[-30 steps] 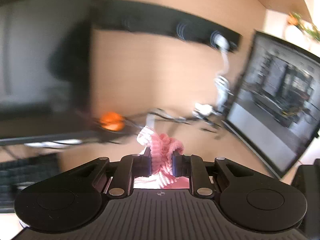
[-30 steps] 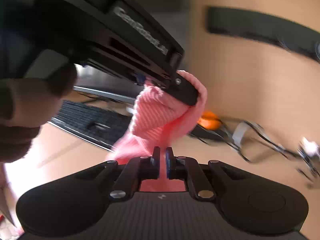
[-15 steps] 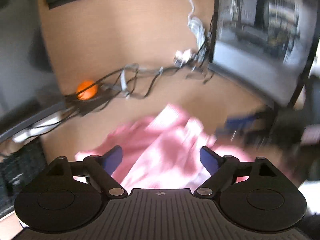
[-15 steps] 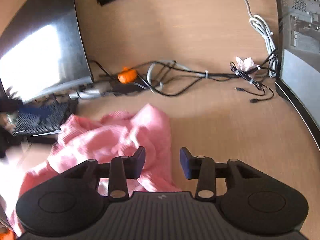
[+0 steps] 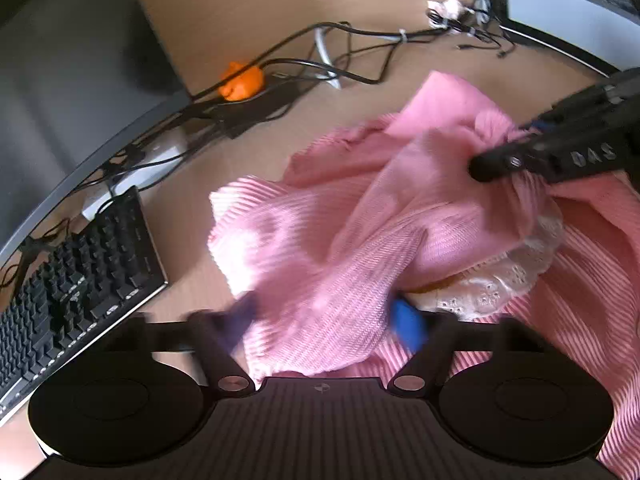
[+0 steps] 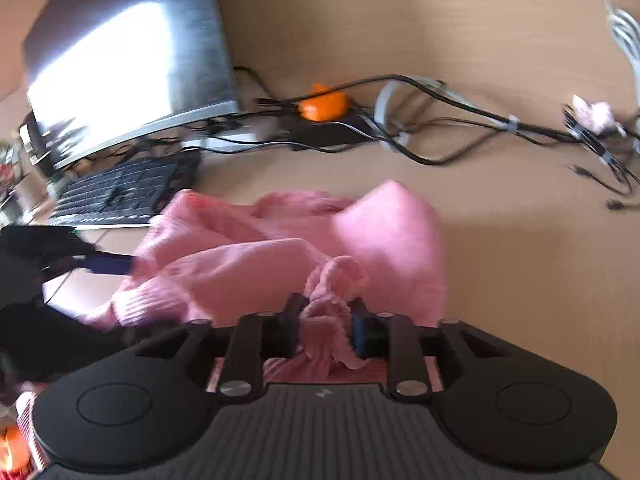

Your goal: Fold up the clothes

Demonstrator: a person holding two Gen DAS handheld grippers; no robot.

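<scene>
Low in the frame, the right hand-held gripper (image 6: 326,330) pinches a bunch of the crumpled pink ribbed knit garment (image 6: 280,256) while the left hand-held gripper (image 5: 326,320) gapes over it, so spreading it flat on the light wooden desk (image 6: 520,260) likely comes next.

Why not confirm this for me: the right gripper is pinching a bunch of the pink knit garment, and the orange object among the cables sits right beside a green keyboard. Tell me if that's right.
One detail is wrong: the keyboard is black, not green, as the right wrist view shows. The rest holds: the right gripper is pinching a bunch of the pink knit garment, and the orange object sits among the cables.
</scene>
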